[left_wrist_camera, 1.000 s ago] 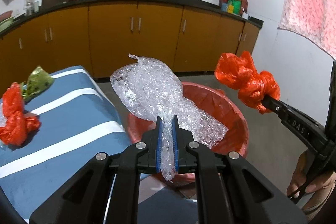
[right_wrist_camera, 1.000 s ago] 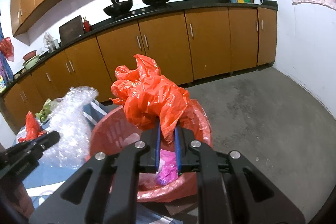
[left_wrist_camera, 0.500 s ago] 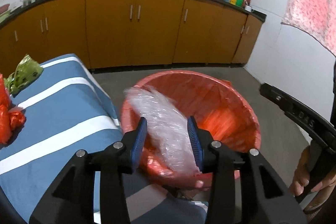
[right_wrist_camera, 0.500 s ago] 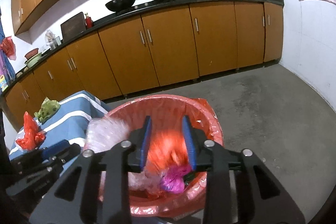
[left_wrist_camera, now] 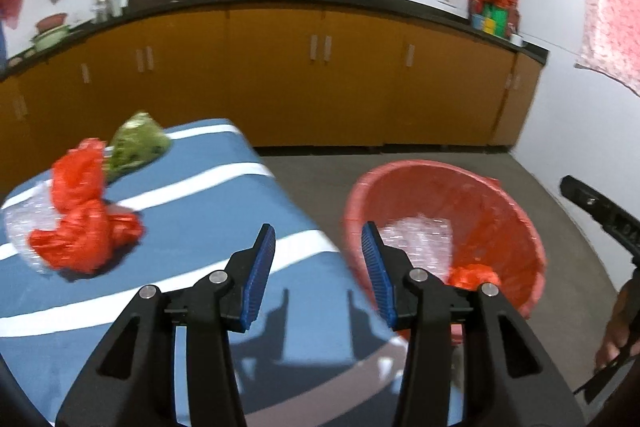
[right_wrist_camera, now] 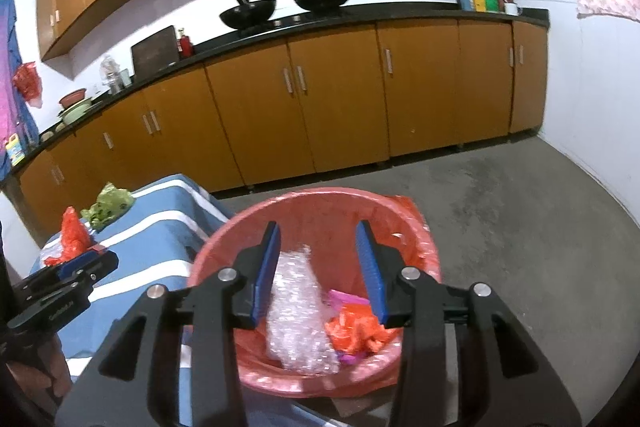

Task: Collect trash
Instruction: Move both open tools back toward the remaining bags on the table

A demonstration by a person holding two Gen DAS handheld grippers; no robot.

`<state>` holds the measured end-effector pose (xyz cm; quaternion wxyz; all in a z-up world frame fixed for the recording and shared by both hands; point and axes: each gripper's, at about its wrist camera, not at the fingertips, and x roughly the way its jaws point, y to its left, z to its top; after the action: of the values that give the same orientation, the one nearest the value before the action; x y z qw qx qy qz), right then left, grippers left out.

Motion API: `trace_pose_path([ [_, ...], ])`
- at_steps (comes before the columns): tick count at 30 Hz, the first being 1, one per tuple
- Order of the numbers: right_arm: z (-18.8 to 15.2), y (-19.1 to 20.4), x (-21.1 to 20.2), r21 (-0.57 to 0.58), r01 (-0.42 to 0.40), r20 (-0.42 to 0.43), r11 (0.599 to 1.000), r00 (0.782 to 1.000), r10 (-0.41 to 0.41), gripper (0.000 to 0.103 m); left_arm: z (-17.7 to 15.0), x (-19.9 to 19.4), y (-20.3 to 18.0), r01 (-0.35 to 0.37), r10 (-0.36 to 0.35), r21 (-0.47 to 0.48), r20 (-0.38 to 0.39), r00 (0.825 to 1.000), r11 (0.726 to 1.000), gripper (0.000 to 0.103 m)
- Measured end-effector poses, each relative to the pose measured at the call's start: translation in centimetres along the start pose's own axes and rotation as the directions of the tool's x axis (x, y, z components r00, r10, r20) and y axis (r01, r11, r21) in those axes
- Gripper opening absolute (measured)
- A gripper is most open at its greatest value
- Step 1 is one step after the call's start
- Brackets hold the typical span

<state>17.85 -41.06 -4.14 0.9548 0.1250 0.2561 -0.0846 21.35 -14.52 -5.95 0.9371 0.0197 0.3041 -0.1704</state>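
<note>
Trash left on bench (left_wrist_camera: 208, 227): red bag (left_wrist_camera: 82, 223), green bag (left_wrist_camera: 136, 145), bubble wrap (left_wrist_camera: 20, 227) under the red bag; one of each, three pieces, clustered at far left end. Already in bin (right_wrist_camera: 420, 247): one bubble wrap sheet (right_wrist_camera: 296, 311), one red bag (right_wrist_camera: 356, 331), something pink (right_wrist_camera: 346, 297) beneath, count unclear. All judged very light, soft, crushable, not fragile; film likely slippery, so best pinched on a bunched knot or thick fold, not a loose edge. Red bag lying on the wrap: likely to drag it along if lifted carelessly. Left gripper (left_wrist_camera: 318, 259) over bench edge beside bin, jaws just been opening, apart, nothing between. Right gripper (right_wrist_camera: 318, 259) above bin, jaws just been opening, apart, empty, dropped pieces lying below. Two grippers, one bin.
</note>
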Motion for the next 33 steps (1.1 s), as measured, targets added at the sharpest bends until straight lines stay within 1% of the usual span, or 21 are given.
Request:
trace_pose_path([
  [6, 0.2, 3.9, 0.2, -0.044, -0.069, -0.003, 0.997, 0.998, 0.069, 0.043, -0.2, -1.2, 4.2, -0.096, 0.096, -0.049, 0.009, 0.995, 0.994, 0.047],
  [12, -0.3, 9.2, 1.2, -0.098, -0.149, -0.032, 0.984, 0.989, 0.147, 0.044, -1.2, -3.1, 9.2, -0.194, 0.197, -0.11, 0.012, 0.98, 0.975, 0.049],
  [14, -0.5, 11.3, 1.7, -0.121, -0.182, -0.044, 0.976, 0.983, 0.178, 0.046, -1.5, -3.8, 11.3, -0.229, 0.232, -0.137, 0.011, 0.973, 0.964, 0.05],
  [17, -0.9, 14.5, 2.5, -0.152, -0.235, -0.065, 0.96, 0.972, 0.227, 0.047, -2.1, -5.2, 14.6, -0.283, 0.29, -0.177, 0.011, 0.957, 0.943, 0.052],
  [19, -1.2, 16.7, 3.1, -0.174, -0.272, -0.085, 0.947, 0.962, 0.261, 0.048, -2.5, -6.0, 16.6, -0.321, 0.329, -0.199, 0.012, 0.944, 0.926, 0.057],
  [24, -2.0, 21.6, 4.8, -0.199, -0.355, -0.141, 0.914, 0.933, 0.331, 0.05, -3.7, -7.4, 22.1, -0.403, 0.414, -0.265, -0.014, 0.91, 0.876, 0.059],
  [27, -2.7, 24.9, 6.1, -0.208, -0.407, -0.188, 0.889, 0.909, 0.372, 0.05, -4.2, -7.7, 24.6, -0.434, 0.445, -0.293, -0.031, 0.895, 0.852, 0.062],
  [29, -3.2, 27.0, 7.0, -0.216, -0.436, -0.217, 0.873, 0.894, 0.393, 0.051, -4.3, -7.5, 25.8, -0.444, 0.455, -0.303, -0.038, 0.89, 0.843, 0.064],
  [32, -3.7, 29.5, 7.9, -0.236, -0.458, -0.237, 0.857, 0.883, 0.406, 0.058, -4.5, -7.2, 27.7, -0.462, 0.472, -0.316, -0.049, 0.88, 0.829, 0.066],
  [33, -3.9, 30.6, 8.4, -0.248, -0.462, -0.243, 0.852, 0.881, 0.407, 0.058, -4.5, -7.1, 28.1, -0.466, 0.475, -0.317, -0.052, 0.878, 0.826, 0.067],
])
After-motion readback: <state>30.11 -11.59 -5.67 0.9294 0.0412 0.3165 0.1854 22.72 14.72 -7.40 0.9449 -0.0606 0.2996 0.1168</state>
